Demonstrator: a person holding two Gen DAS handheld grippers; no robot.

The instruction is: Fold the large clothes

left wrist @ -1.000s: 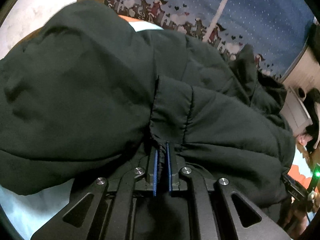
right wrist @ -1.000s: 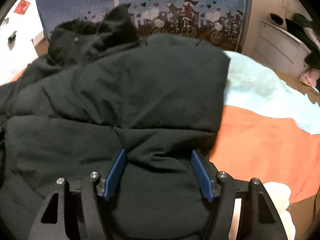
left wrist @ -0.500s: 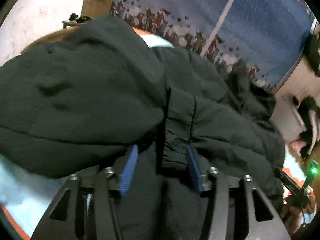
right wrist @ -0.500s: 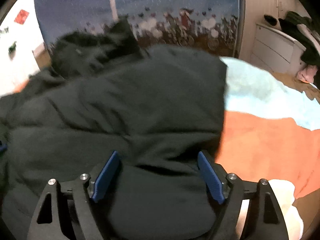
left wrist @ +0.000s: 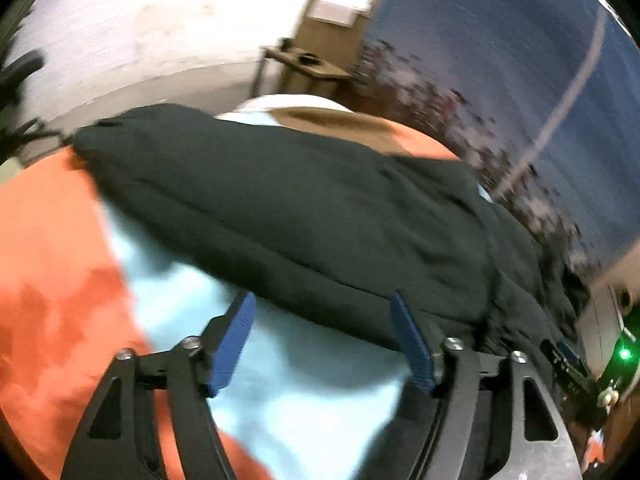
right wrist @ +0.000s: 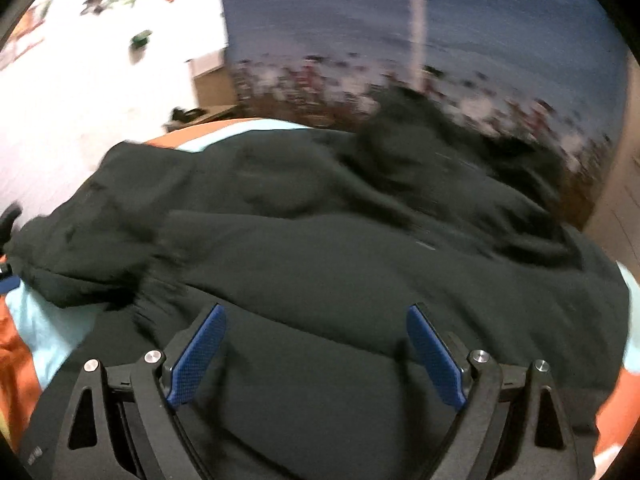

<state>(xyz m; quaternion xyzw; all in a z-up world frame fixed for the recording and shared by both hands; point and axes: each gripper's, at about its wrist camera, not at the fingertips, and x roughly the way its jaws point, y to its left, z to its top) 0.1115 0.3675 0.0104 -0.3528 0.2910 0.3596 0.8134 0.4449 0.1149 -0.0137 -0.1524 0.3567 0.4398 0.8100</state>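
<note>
the left gripper (left wrist: 322, 338) has its blue-padded fingers spread wide with nothing between them; it hangs over the pale blue patch of the orange and pale blue bed cover (left wrist: 280, 364), and its right finger sits at the near hem of the big dark green padded jacket (left wrist: 304, 208). the right gripper (right wrist: 316, 350) is spread just as wide and empty too, but it hangs directly above the jacket's near panel, dark cloth filling the gap under its fingers.

from the left gripper the jacket lies just ahead and off to the right. a long padded part, which looks like a sleeve or folded side though motion blur makes that unsure, runs from far left to near right across that view, its far end reaching toward the bed's far left edge. from the right gripper the jacket spreads ahead and to both sides, its bunched hood or collar at the far right near the blue patterned curtain (right wrist: 500, 32).

judging by this, the right gripper is nearer to cloth it could pinch at once; the left would have to move forward or rightward to reach the hem. the jacket rests on the bed, rumpled, its fold not yet neat.
</note>
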